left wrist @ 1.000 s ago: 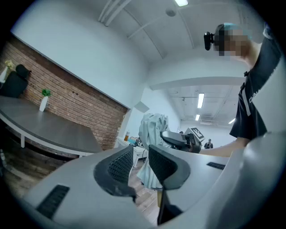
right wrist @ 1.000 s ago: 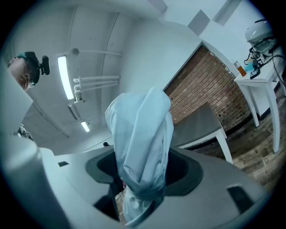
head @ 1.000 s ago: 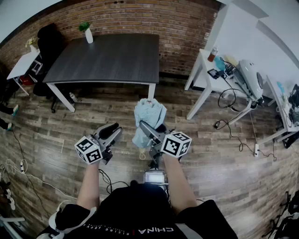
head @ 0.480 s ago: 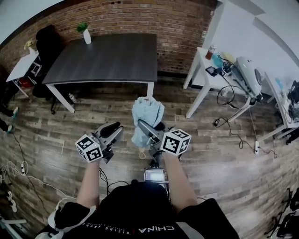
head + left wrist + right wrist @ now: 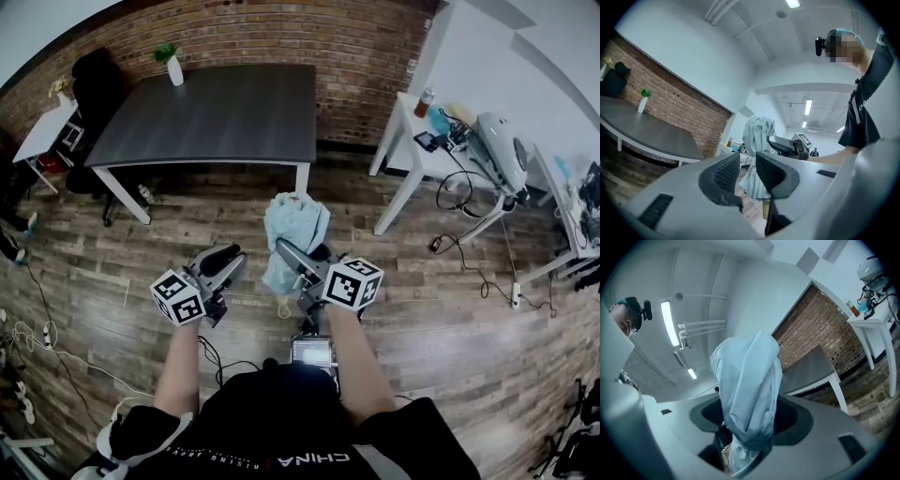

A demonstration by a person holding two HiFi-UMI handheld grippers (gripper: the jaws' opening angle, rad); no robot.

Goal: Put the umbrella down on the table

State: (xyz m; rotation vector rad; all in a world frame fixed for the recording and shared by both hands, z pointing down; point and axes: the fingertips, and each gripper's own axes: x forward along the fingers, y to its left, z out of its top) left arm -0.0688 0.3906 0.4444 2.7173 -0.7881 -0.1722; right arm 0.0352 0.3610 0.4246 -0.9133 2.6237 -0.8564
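— Umbrella (image 5: 294, 230)?
— Upright, grasped in the right gripper (image 5: 296, 266)'s fingers, over open floor (image 5: 225, 211) short of the bench (image 5: 216, 112)'s near edge.
— Left gripper (image 5: 228, 265)?
— Fingers slightly parted, empty, just beside it.

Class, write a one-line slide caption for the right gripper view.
Right gripper clamps a folded pale-blue umbrella upright; grey table and brick wall beyond.

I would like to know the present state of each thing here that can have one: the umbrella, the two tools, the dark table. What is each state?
umbrella: folded, held upright, not on the table.
right tool: shut on the umbrella's fabric.
left tool: jaws slightly apart, nothing between them.
dark table: umbrella not yet on it; vase with a plant stands upright at its far corner.
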